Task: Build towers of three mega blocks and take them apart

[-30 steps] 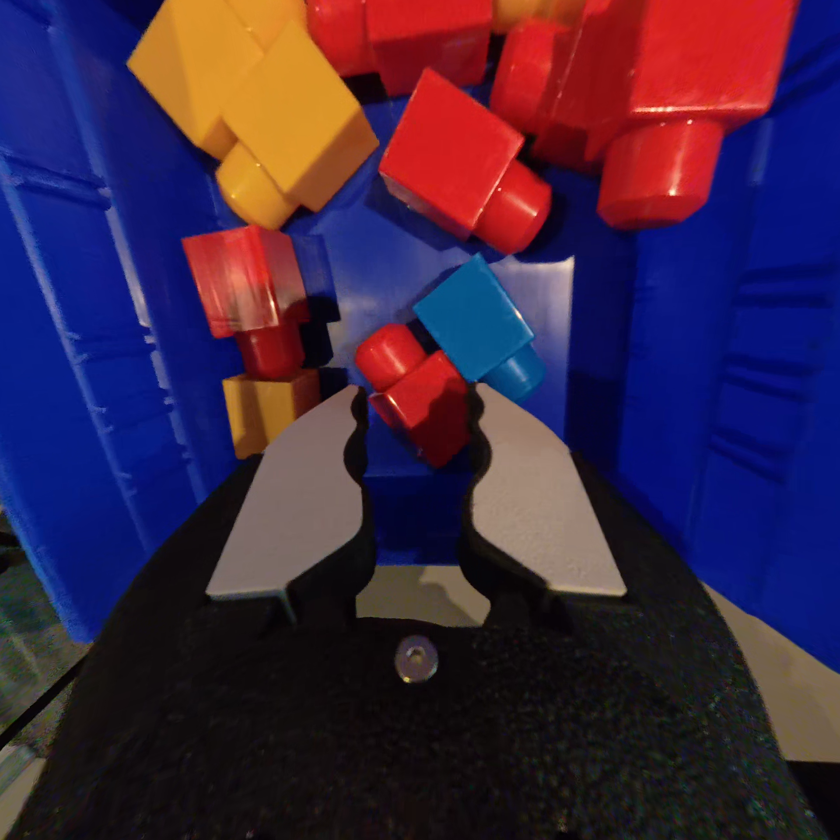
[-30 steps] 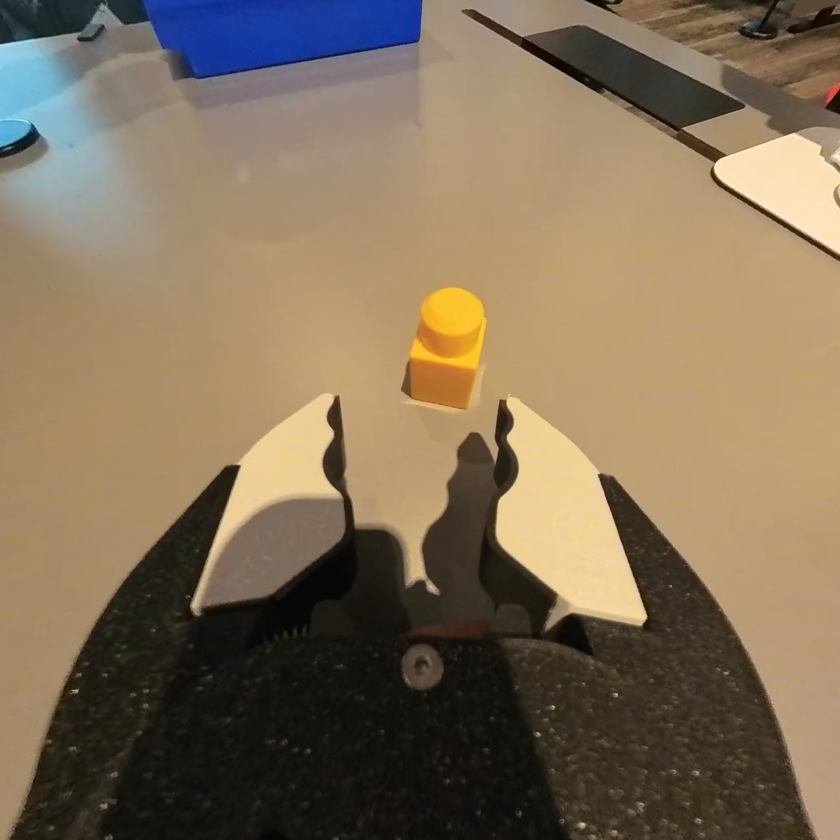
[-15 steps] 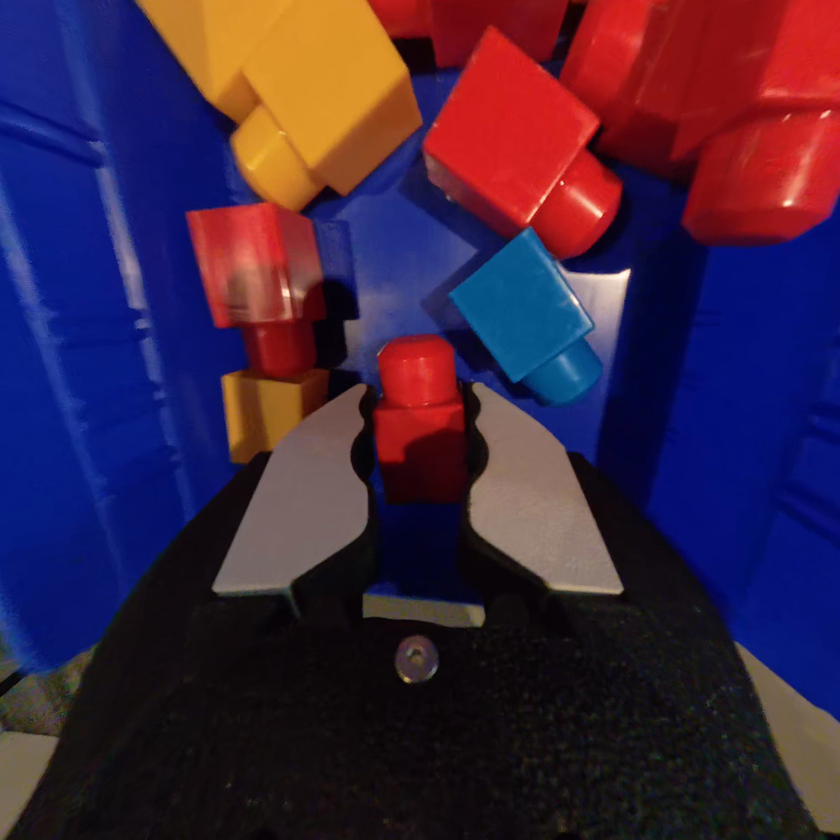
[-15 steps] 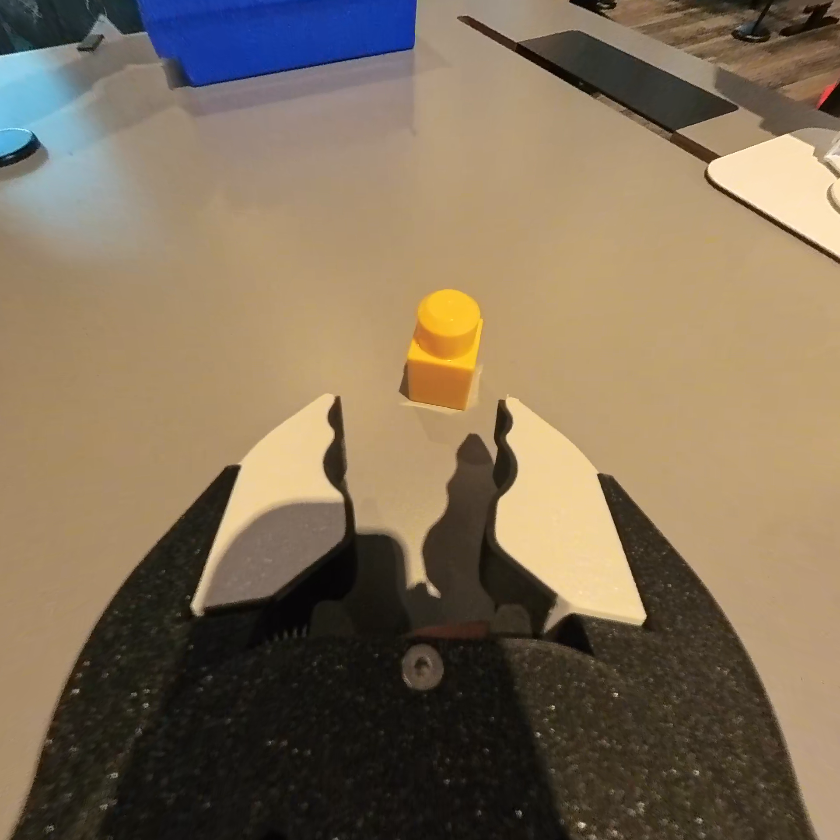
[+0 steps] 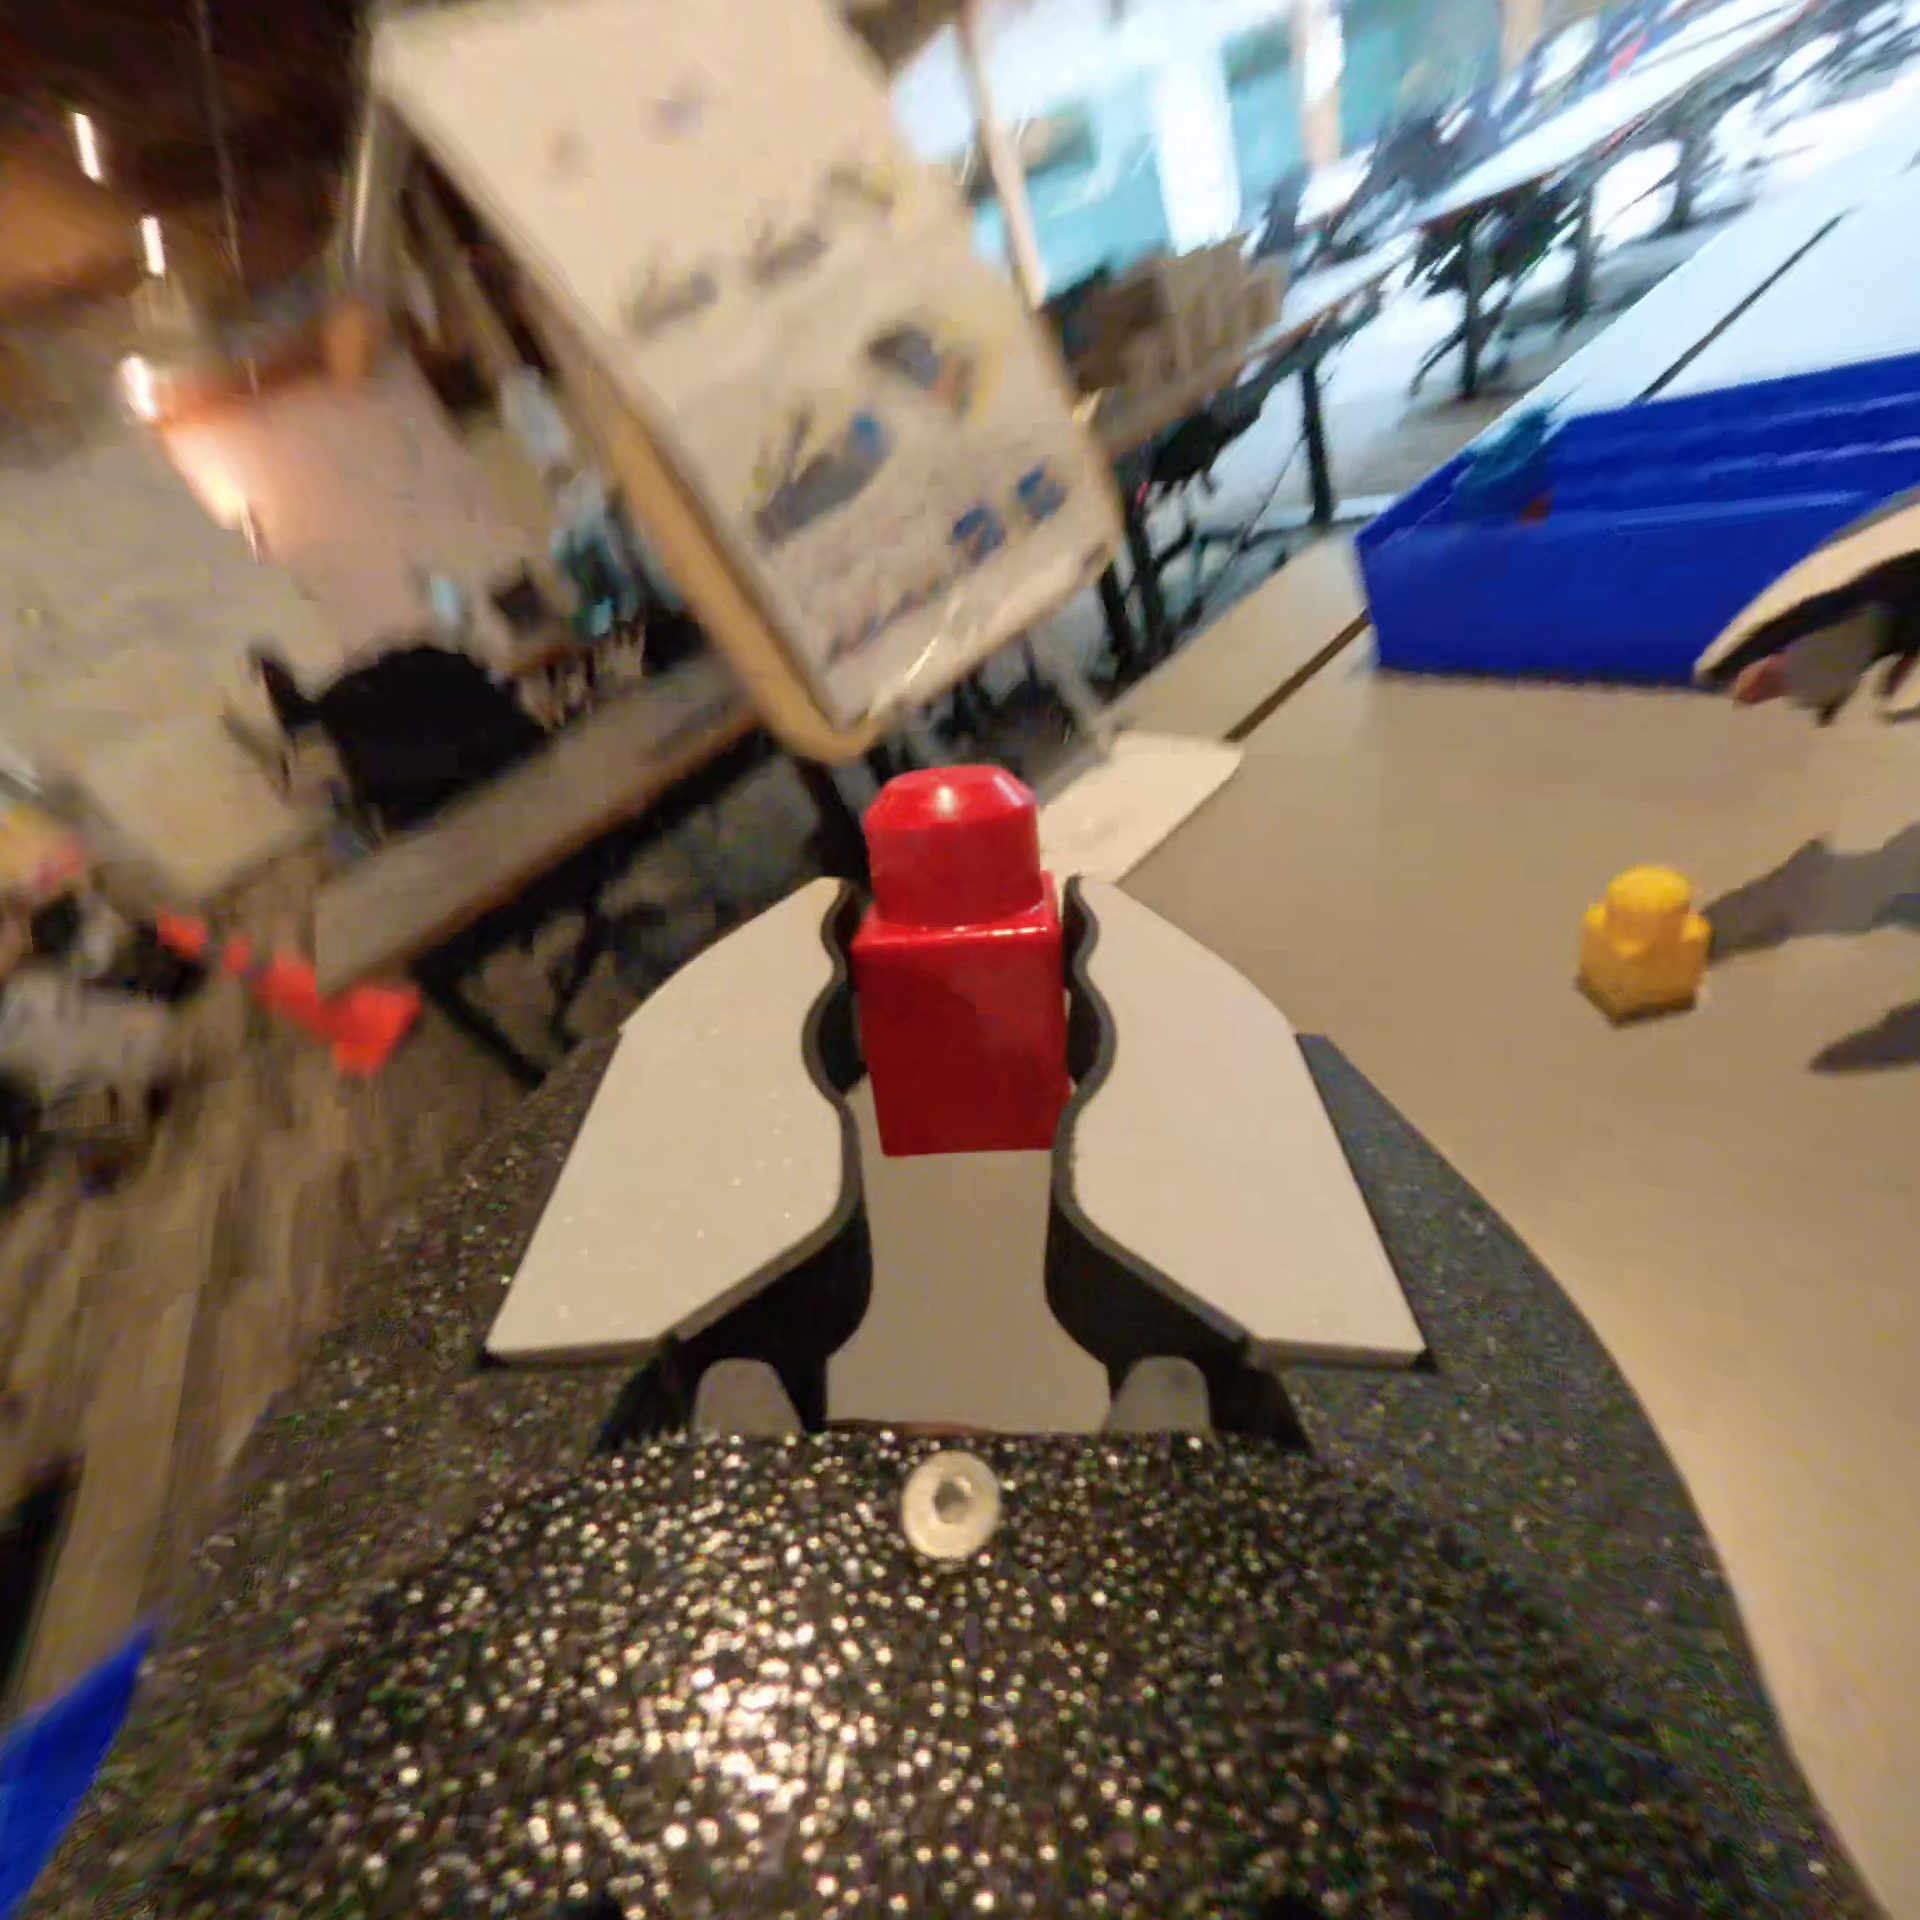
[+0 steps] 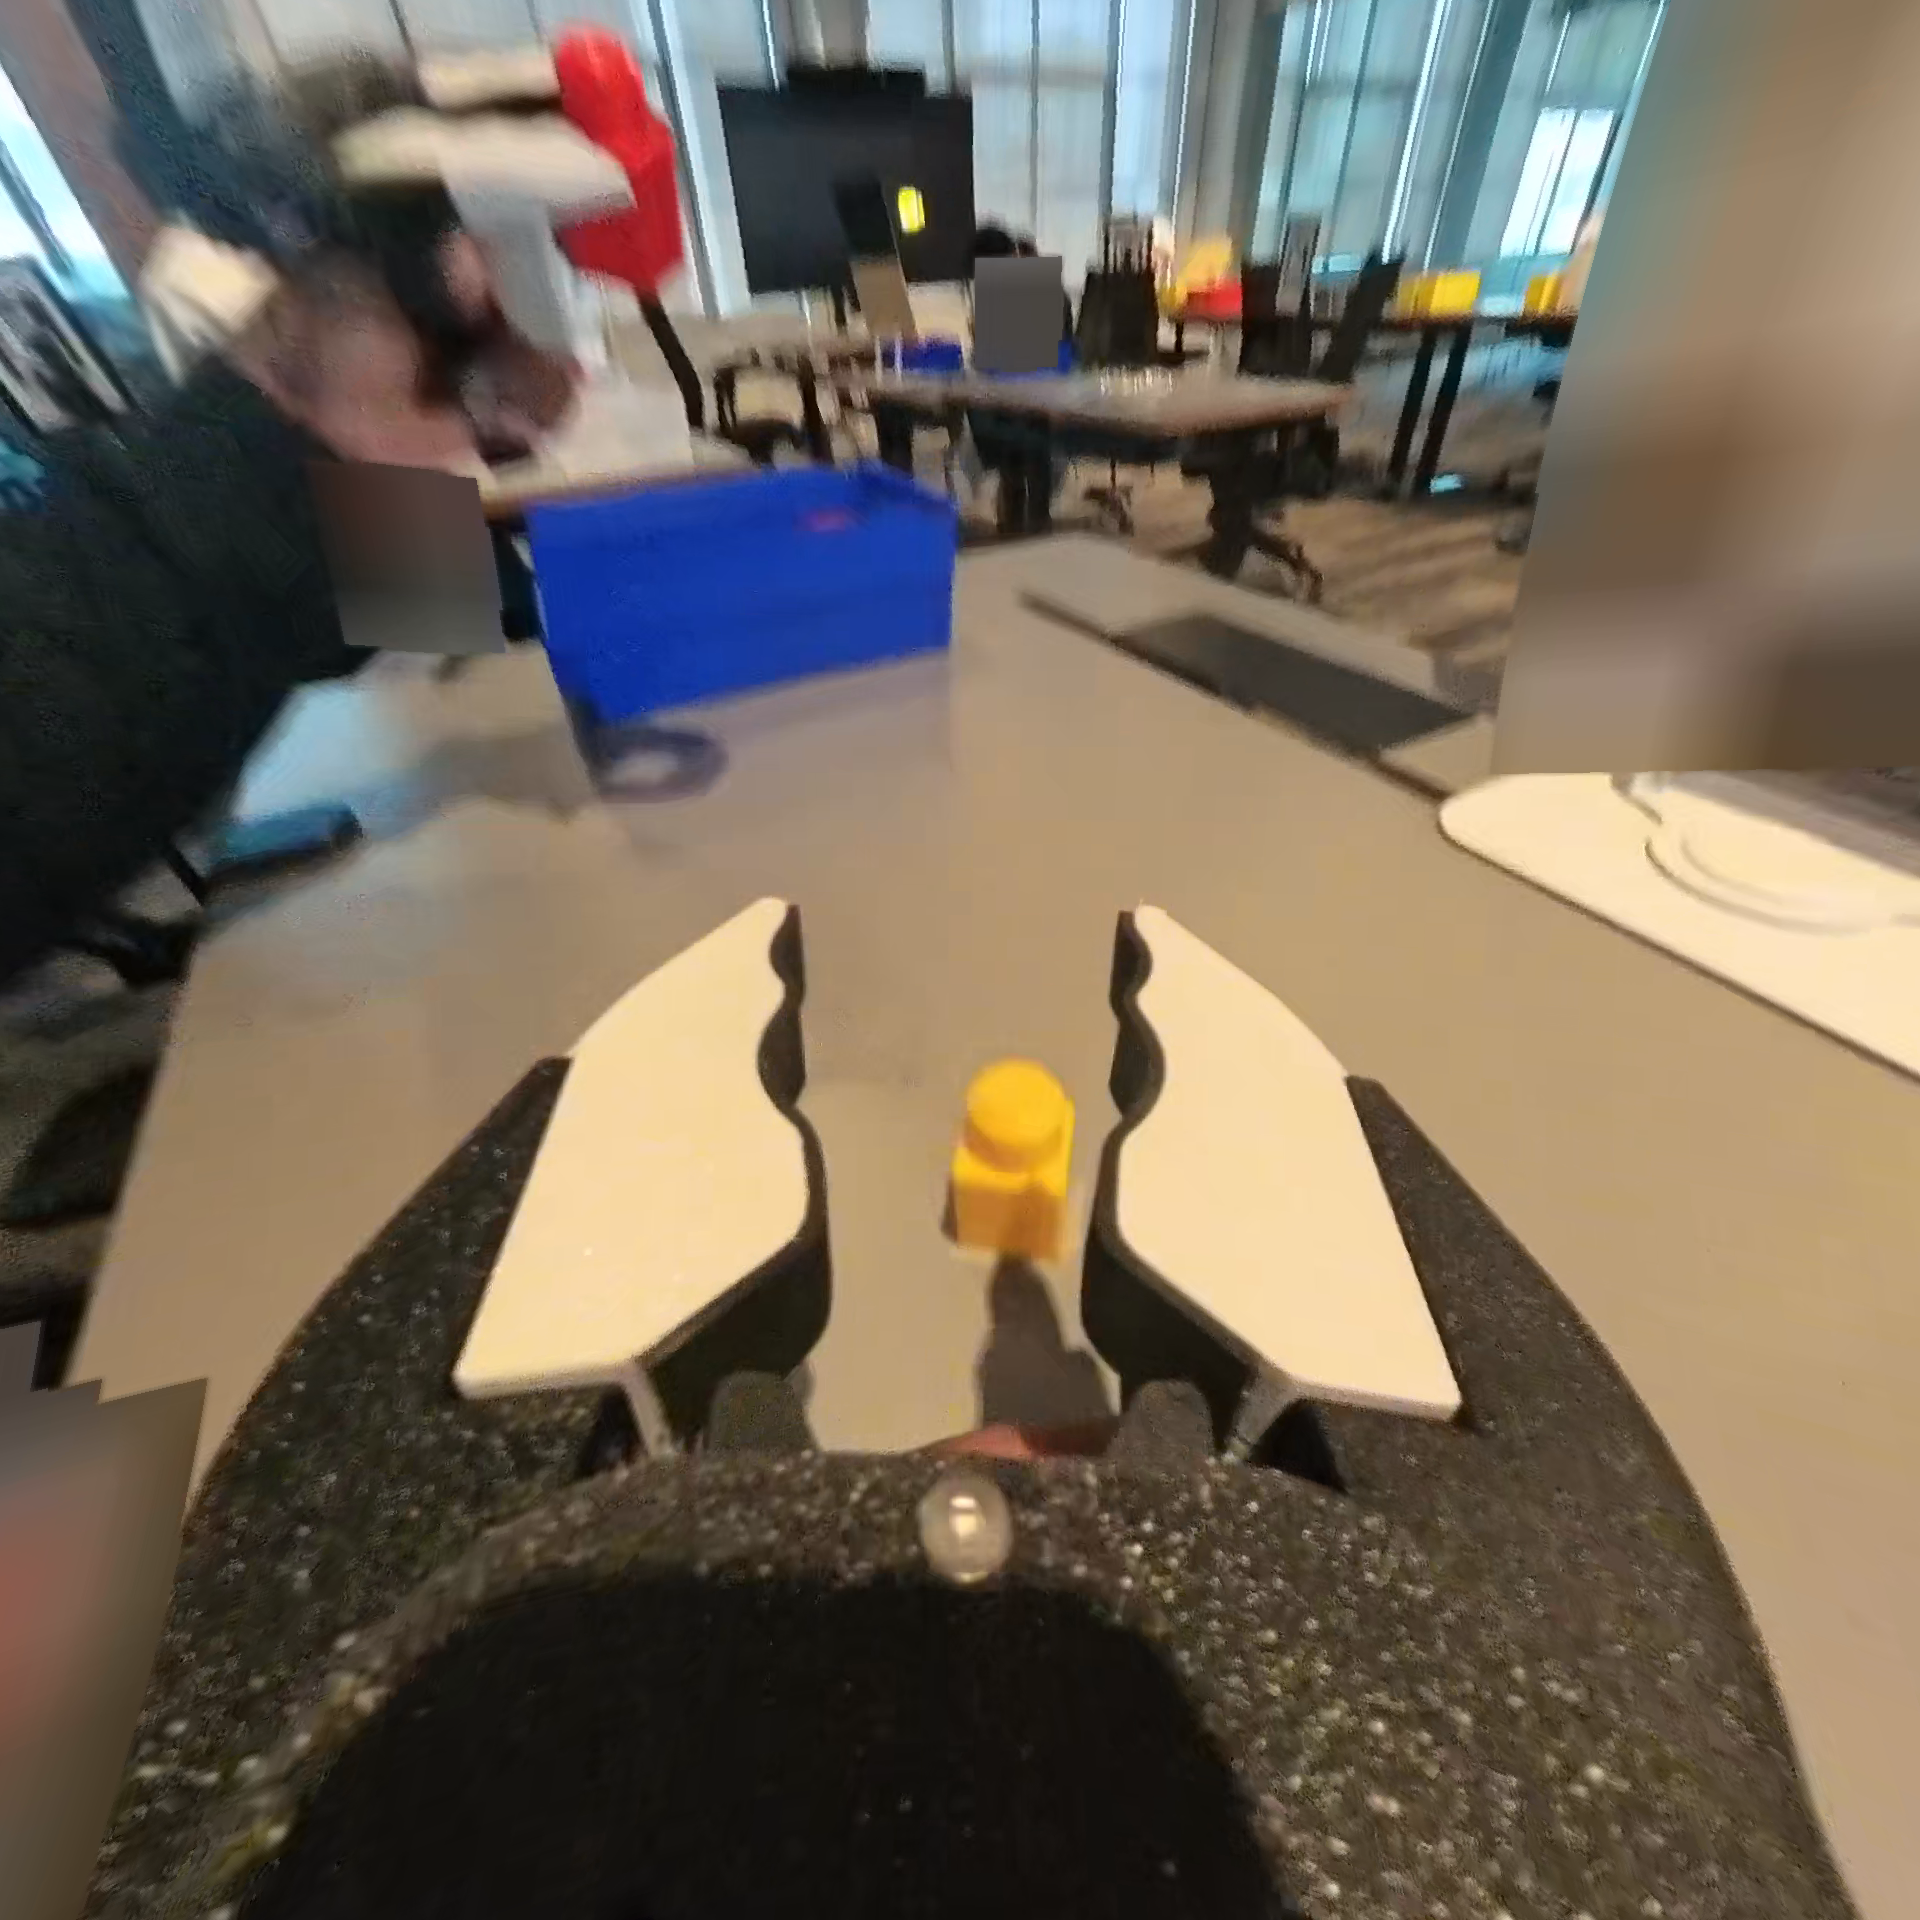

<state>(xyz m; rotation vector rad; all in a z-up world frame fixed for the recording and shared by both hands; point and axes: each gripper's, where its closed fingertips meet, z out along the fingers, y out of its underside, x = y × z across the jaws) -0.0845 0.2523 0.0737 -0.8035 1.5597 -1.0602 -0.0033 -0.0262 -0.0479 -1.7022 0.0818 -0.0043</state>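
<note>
Red block: we see the red block [image 5: 961, 1013] clamped stud-up between the fingers of the left gripper [image 5: 961, 997], carried in the air above the table [image 5: 1455, 1091].
Yellow block: the yellow block [image 6: 1013, 1169] stands upright on the table, alone, with nothing stacked on it; in the left wrist view it sits to the right [image 5: 1644, 956].
Right gripper: the right gripper [image 6: 956, 1039] is spread wide and holds nothing; the yellow block appears between its fingers, touching neither as far as we can tell.
Bin: a blue bin [image 6: 743, 582] sits at the far side of the table.
Progress: we judge the first tower barely begun, with a base block placed, a second block in the air, and a third block plus all the taking apart left.
Hard to make out: both views are smeared by motion; the bin's contents are mostly hidden, and the room beyond is too blurred for us to read.
</note>
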